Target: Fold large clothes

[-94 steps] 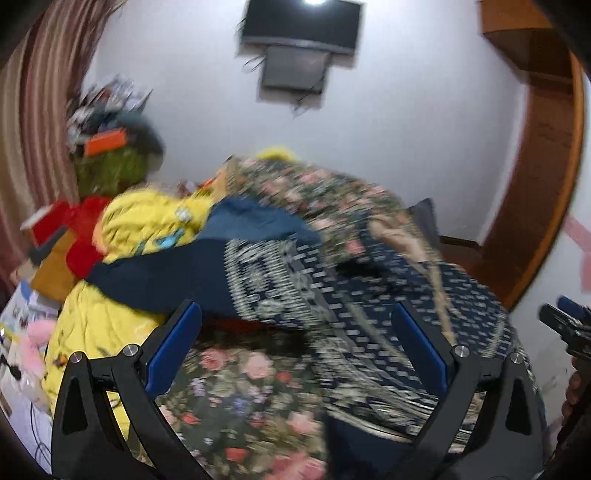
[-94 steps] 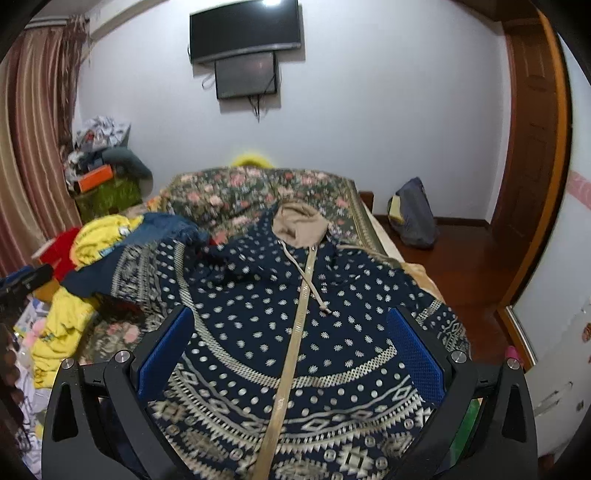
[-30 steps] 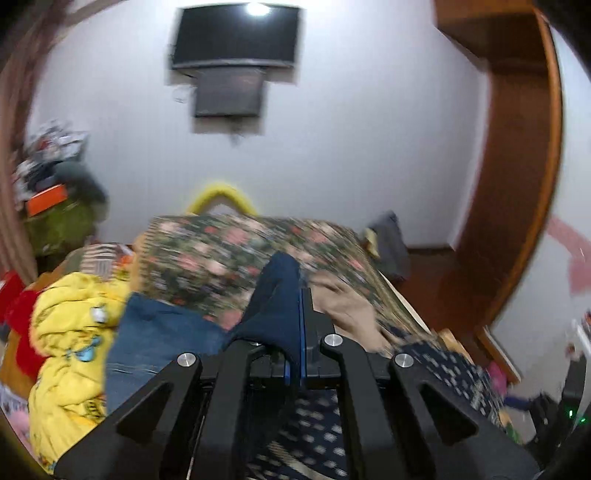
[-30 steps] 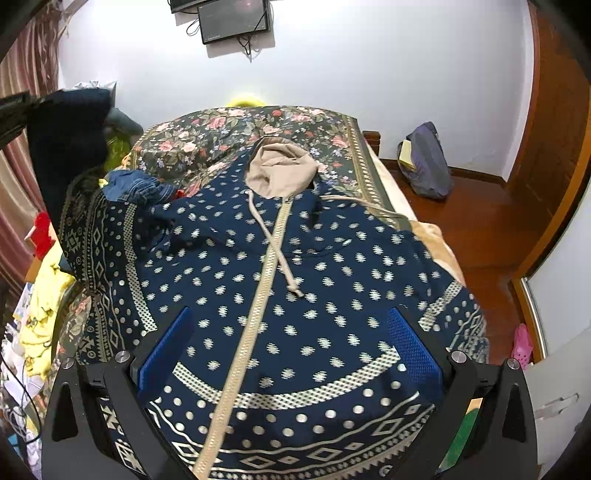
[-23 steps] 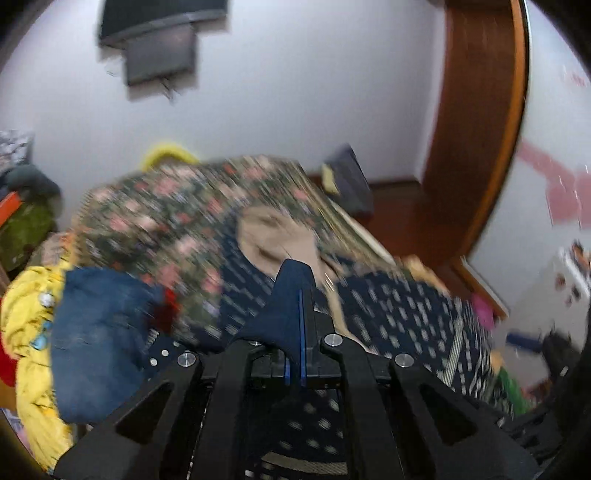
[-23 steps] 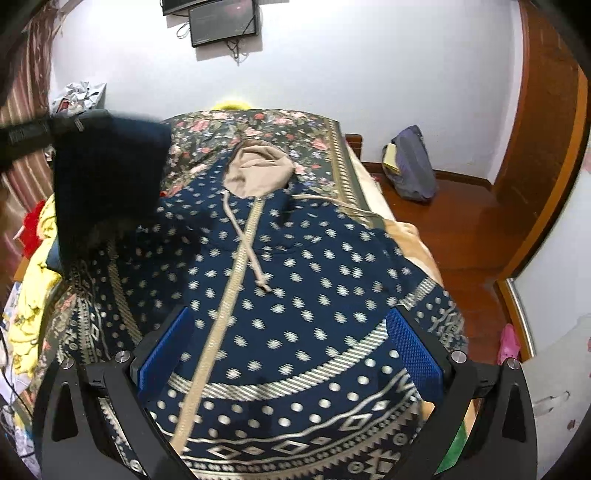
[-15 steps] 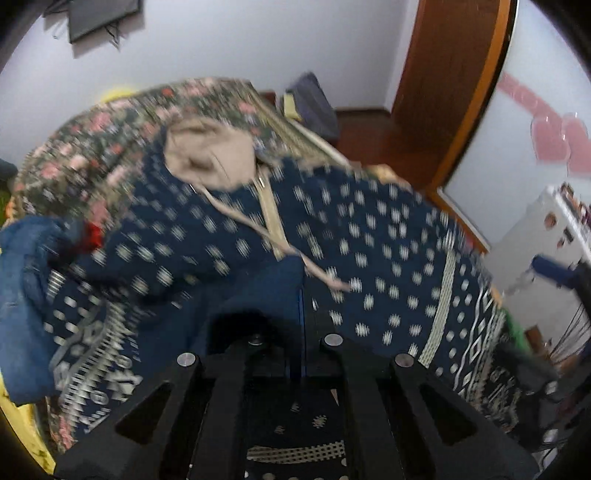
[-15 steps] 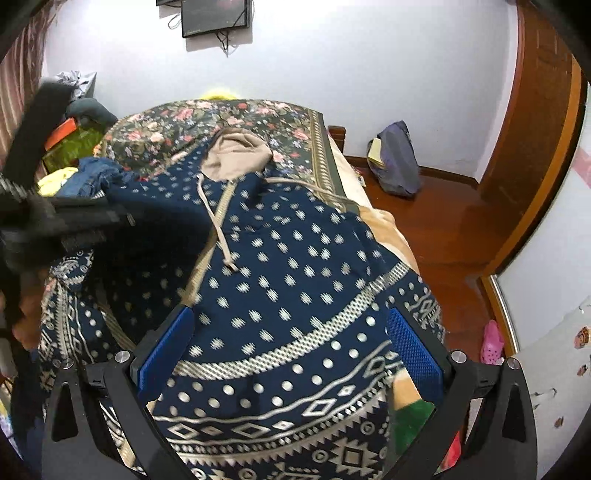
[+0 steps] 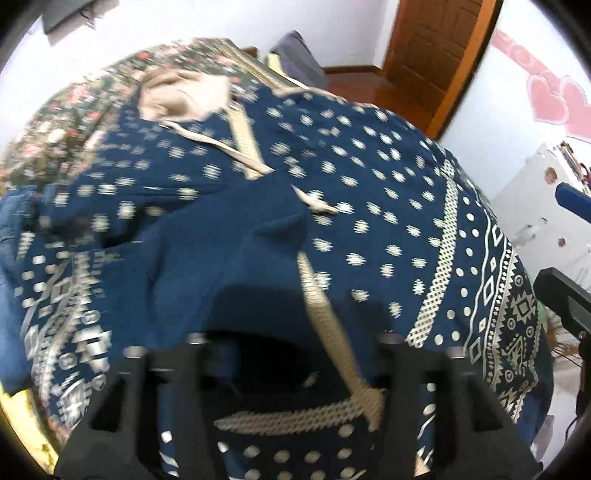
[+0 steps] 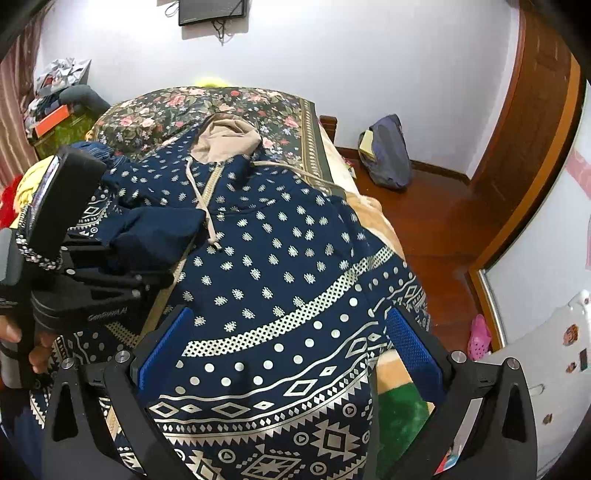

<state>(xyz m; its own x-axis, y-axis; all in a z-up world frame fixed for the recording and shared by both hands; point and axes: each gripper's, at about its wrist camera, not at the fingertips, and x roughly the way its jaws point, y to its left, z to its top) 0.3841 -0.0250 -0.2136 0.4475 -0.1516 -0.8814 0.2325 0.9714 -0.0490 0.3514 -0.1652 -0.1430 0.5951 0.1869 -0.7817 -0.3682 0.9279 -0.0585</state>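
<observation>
The left claw (image 9: 288, 347) is opening: a second ago it was clamped on the sleeve (image 10: 159, 230) and carried it high over the left side of the bed; now the jaws stand apart and the sleeve lies folded across the chest of the hooded garment (image 10: 280, 280), just left of the tan centre band. No fabric appears pinched between the jaws, though this view is blurred. In the right wrist view the left claw sits low at the left, touching or just above the folded sleeve. This indicates that the first sleeve fold is placed; the right side and the hem remain unfolded. The right claw (image 10: 284, 347) hovers with jaws wide apart over the near hem, holding nothing. The garment lies face up along the bed (image 10: 207, 107), hood (image 10: 225, 140) at the far end, hem nearest the cameras. The bed carries a dark floral cover. A pile of yellow and red clothes (image 10: 26, 184) lies at the far left, a dark bag (image 10: 388, 155) rests on the wooden floor at the right, and a screen (image 10: 212, 11) hangs on the far wall.
</observation>
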